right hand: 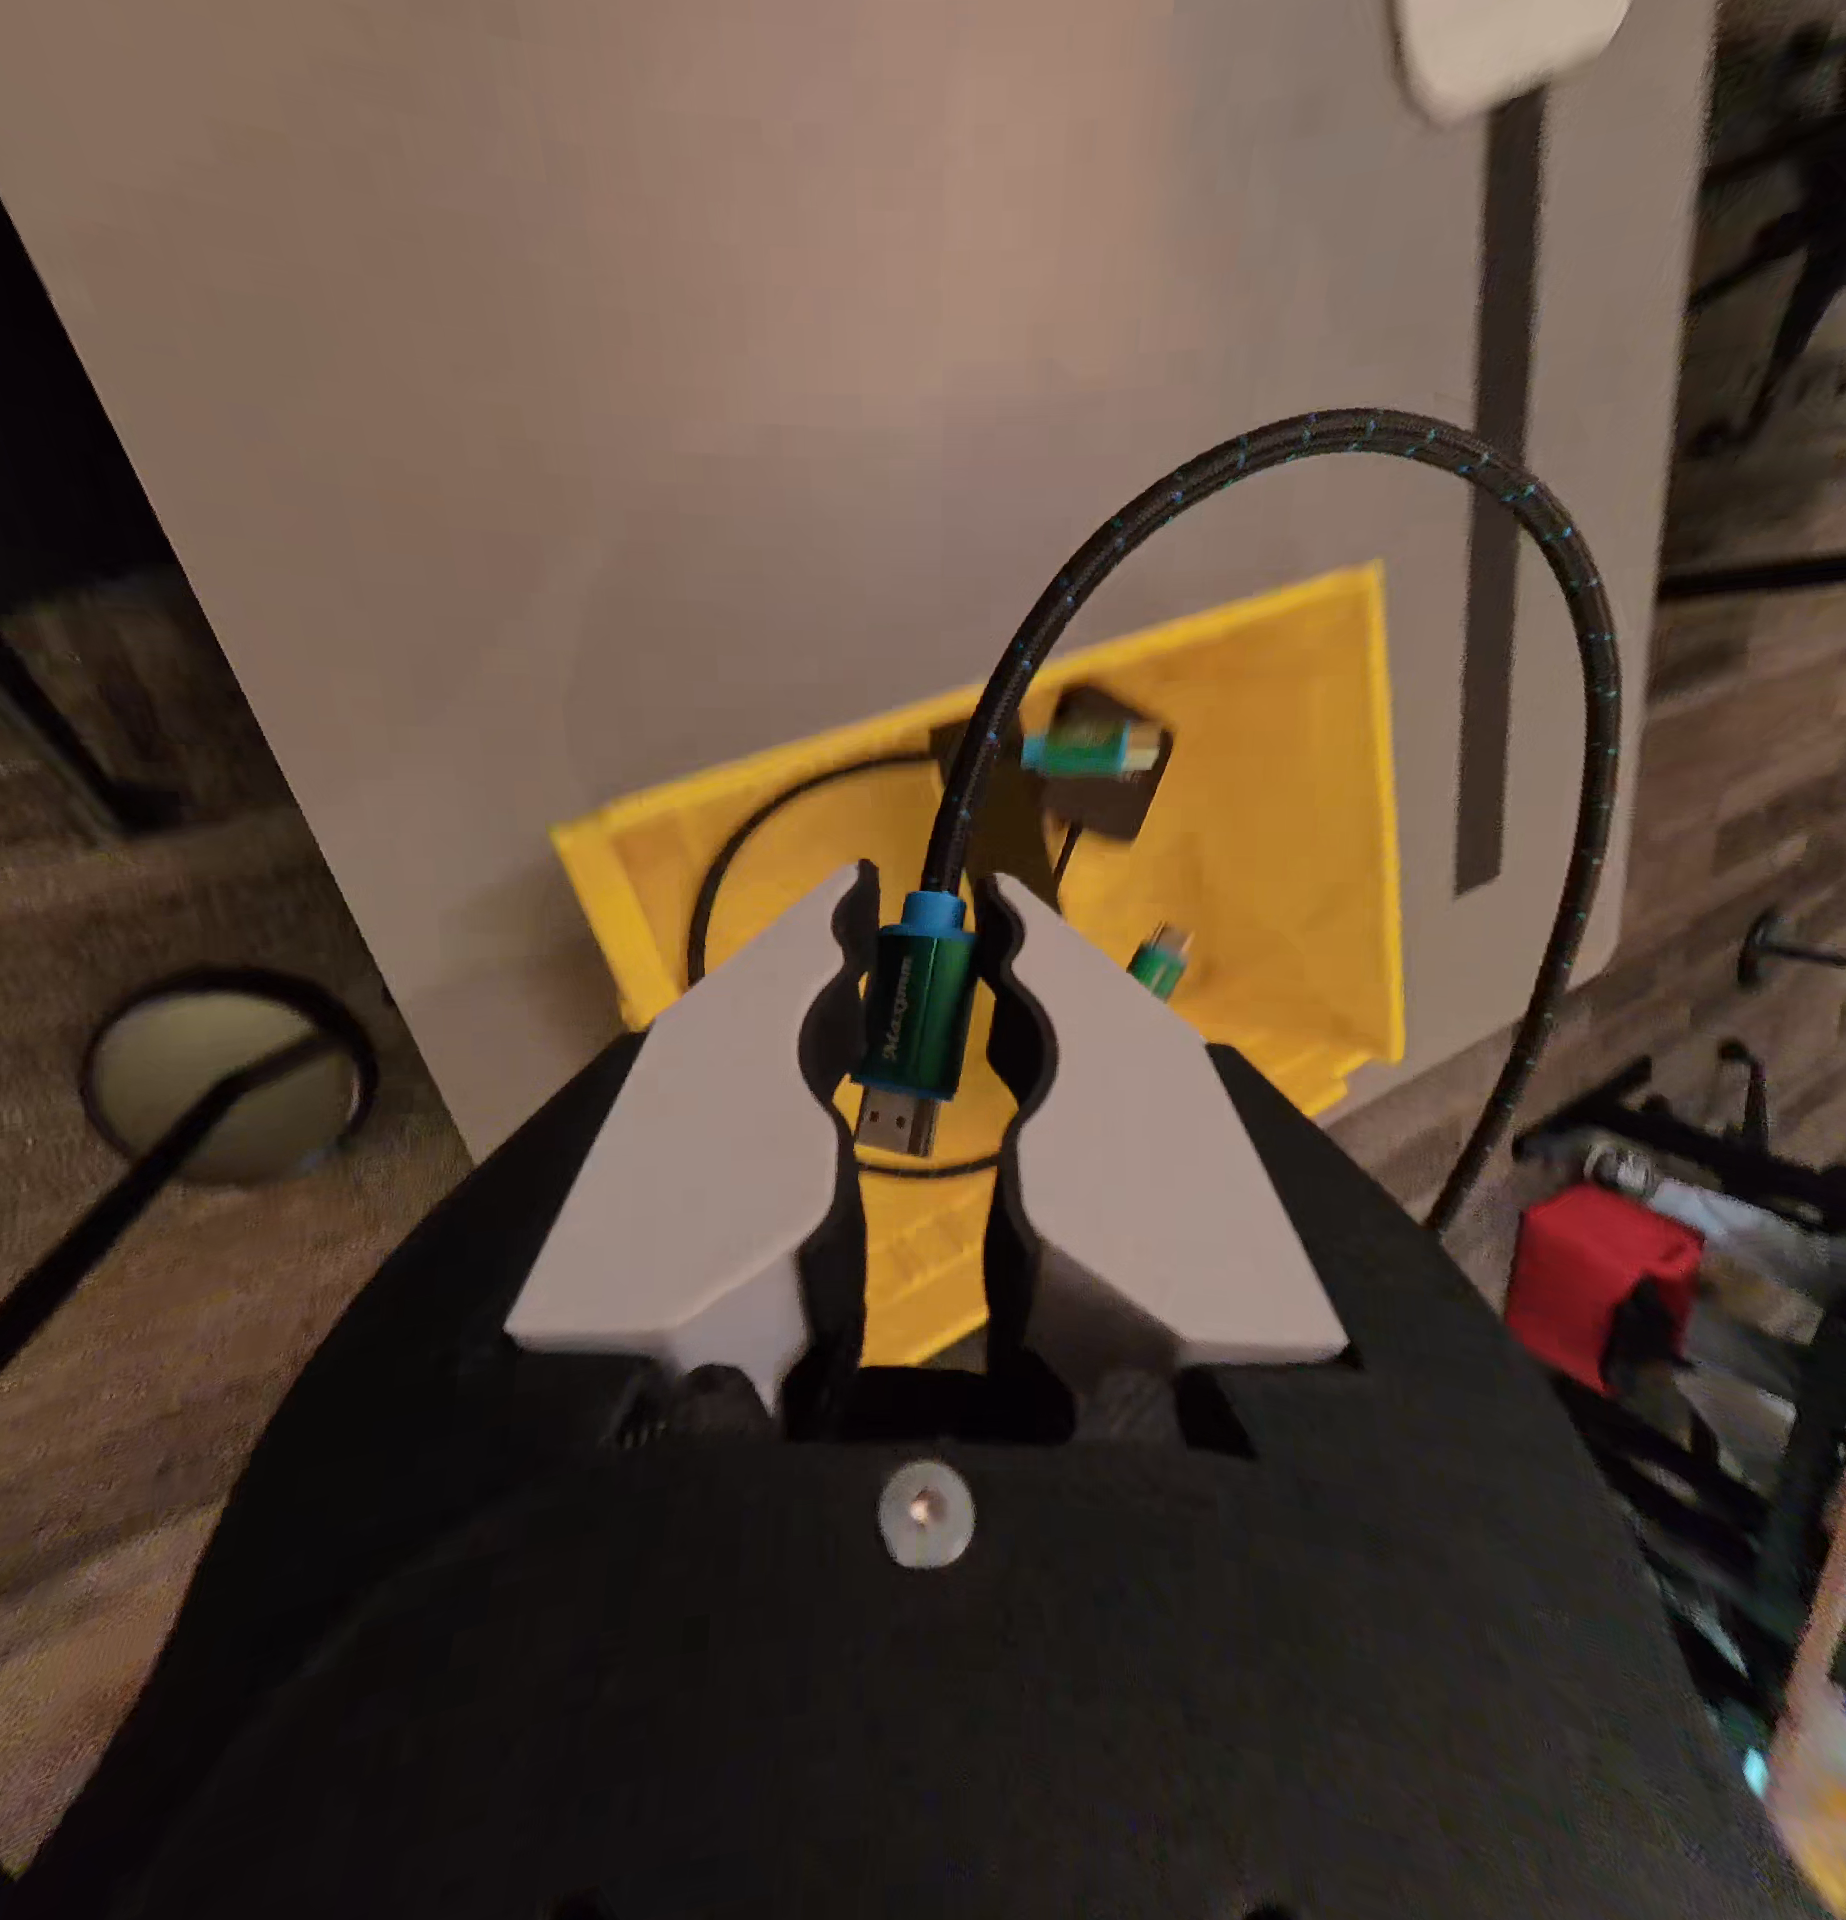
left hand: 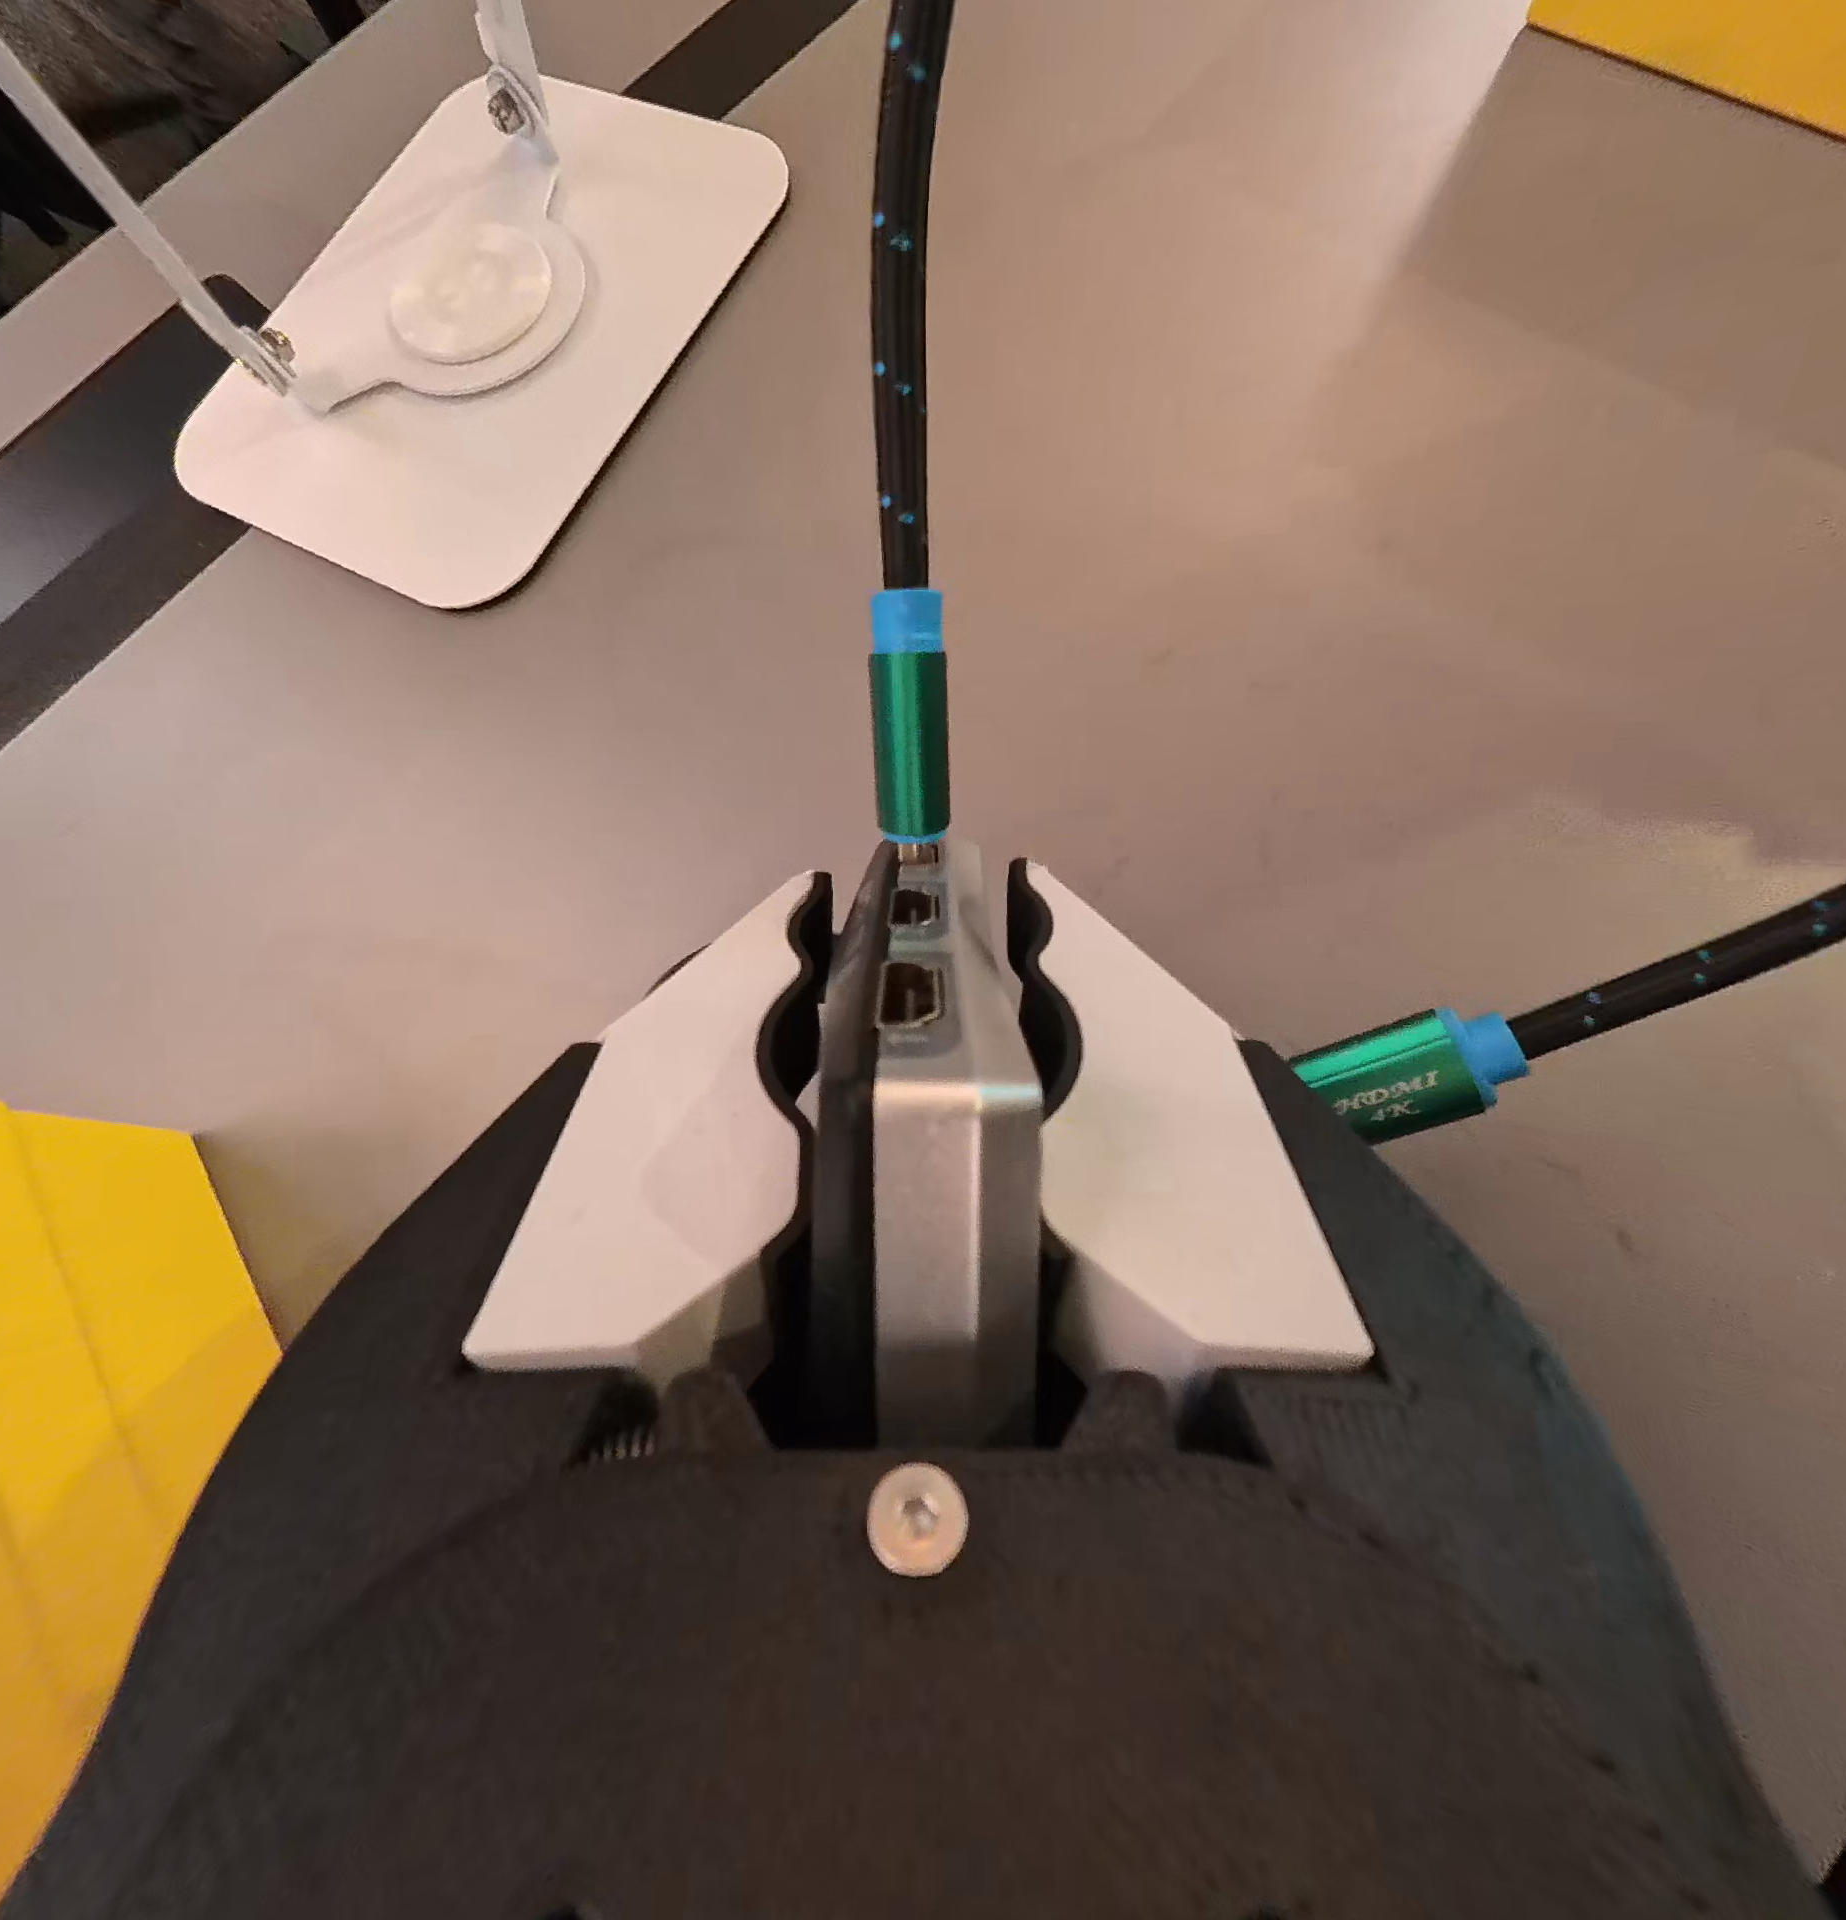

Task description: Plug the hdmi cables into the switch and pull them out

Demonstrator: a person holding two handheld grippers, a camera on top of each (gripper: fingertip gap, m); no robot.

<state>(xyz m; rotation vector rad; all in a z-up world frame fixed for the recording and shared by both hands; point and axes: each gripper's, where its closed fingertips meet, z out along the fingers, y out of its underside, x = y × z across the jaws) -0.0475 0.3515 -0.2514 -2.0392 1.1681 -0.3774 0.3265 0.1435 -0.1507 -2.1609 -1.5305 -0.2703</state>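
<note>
left jaws clench switch [left hand: 950,1195] | right jaws grip plug [right hand: 914,1013] | yellow tray [right hand: 1262,779] beyond

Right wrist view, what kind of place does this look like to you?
Probably an indoor workshop or lab with a work table: carpeted floor, a yellow parts tray holding cables, and cluttered gear beside a red box. The right gripper grips an HDMI plug.

Warm, dim indoor light fills both views. The left wrist view is sharp, with soft glare on the grey table [left hand: 1314,623] and faint shadows. The right wrist view is darker and smeared by motion blur — worst at the right edge — and wide-angle distortion bends straight lines outward.
</note>
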